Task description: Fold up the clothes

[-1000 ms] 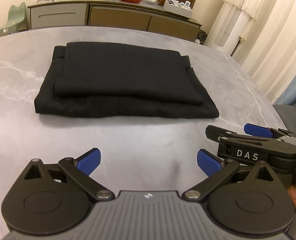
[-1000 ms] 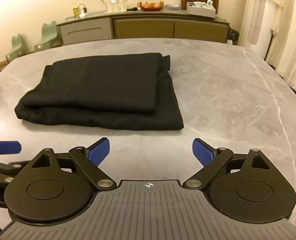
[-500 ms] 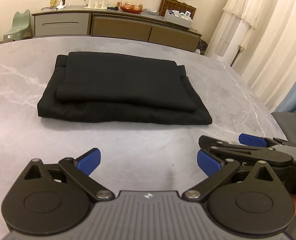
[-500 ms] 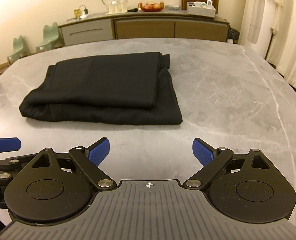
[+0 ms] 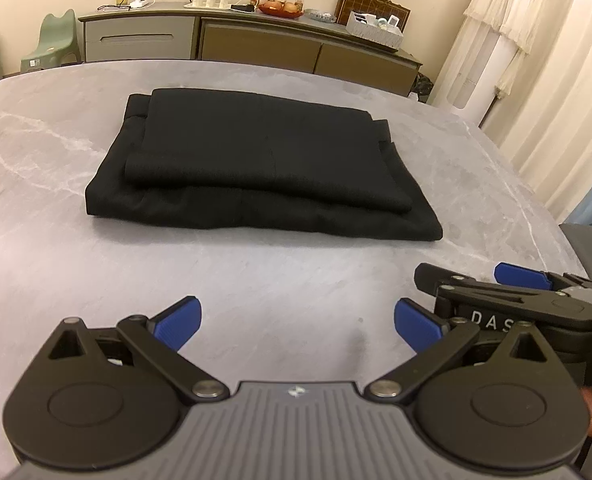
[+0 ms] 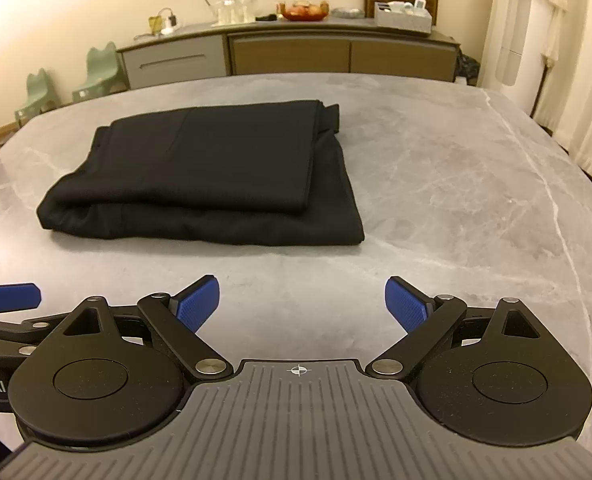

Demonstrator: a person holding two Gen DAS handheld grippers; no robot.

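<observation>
On the grey table lies the black garment, folded in a neat stack, well apart from both grippers. Left gripper and right gripper hover with jaws apart, empty. Folding looks finished; any next move is only tidying.

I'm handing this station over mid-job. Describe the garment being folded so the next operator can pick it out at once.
Look at the grey marble table in front of the long sideboard. Near its middle lies the folded black garment, a flat rectangular stack with a smaller upper layer on a wider lower one. It is the only cloth on the table, lying apart from both open claws.
</observation>
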